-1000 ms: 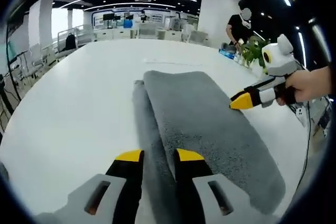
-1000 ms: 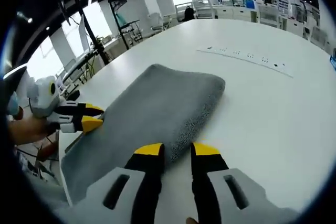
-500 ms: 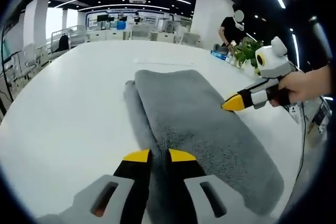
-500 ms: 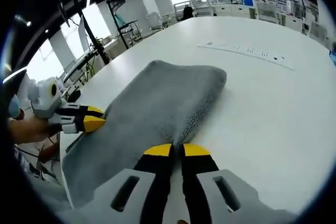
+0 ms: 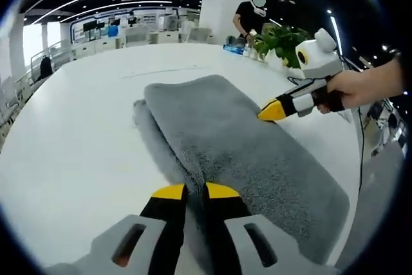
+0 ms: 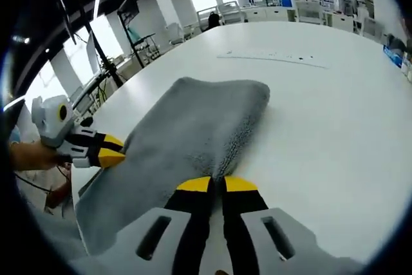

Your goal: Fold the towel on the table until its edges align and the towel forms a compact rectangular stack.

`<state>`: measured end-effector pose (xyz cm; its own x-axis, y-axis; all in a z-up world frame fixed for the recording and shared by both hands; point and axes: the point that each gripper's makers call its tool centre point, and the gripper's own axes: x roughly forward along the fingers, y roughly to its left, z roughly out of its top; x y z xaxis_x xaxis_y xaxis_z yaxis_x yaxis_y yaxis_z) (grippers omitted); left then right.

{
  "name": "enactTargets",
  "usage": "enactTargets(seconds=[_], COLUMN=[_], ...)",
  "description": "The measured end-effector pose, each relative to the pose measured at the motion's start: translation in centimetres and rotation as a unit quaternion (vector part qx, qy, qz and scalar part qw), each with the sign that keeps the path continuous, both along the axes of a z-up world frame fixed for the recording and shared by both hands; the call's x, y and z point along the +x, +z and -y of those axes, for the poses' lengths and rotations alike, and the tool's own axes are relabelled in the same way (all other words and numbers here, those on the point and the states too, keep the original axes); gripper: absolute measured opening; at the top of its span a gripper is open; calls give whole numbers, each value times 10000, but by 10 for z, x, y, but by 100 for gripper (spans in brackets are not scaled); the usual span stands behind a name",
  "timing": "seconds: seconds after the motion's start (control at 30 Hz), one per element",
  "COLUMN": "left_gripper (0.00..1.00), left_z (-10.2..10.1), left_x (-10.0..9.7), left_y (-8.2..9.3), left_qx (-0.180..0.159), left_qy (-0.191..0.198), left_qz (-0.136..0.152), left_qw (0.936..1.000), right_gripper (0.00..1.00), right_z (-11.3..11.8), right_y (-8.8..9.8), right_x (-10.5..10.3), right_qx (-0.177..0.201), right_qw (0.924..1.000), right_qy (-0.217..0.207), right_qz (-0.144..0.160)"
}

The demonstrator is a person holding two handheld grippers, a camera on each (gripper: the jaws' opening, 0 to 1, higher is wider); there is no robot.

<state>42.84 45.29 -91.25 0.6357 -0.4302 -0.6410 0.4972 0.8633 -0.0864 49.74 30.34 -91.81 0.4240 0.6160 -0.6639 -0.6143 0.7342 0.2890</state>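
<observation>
Since a second ago both your left gripper [image 5: 188,190] and right gripper [image 6: 216,183] have pinched shut on the towel [image 5: 238,146] edges; lift unevenly and the fold skews.

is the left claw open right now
No, the left claw is shut, its yellow tips pinching the edge of the gray towel.
</observation>
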Motion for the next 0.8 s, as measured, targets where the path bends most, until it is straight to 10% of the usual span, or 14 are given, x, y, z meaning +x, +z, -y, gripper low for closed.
enactTargets(seconds=[0.47,0.8], left_gripper=[10,10], left_z=[92,106], left_x=[-19,-21], left_y=[0,0], left_qx=[-22,47], left_qy=[-664,-776], left_qz=[6,-20], left_qw=[9978,9970], right_gripper=[4,4], right_z=[81,100], right_y=[5,7], right_x=[-21,-34], right_qx=[-214,-202], right_qw=[9985,9978], right_qy=[-481,-594], right_qz=[147,193])
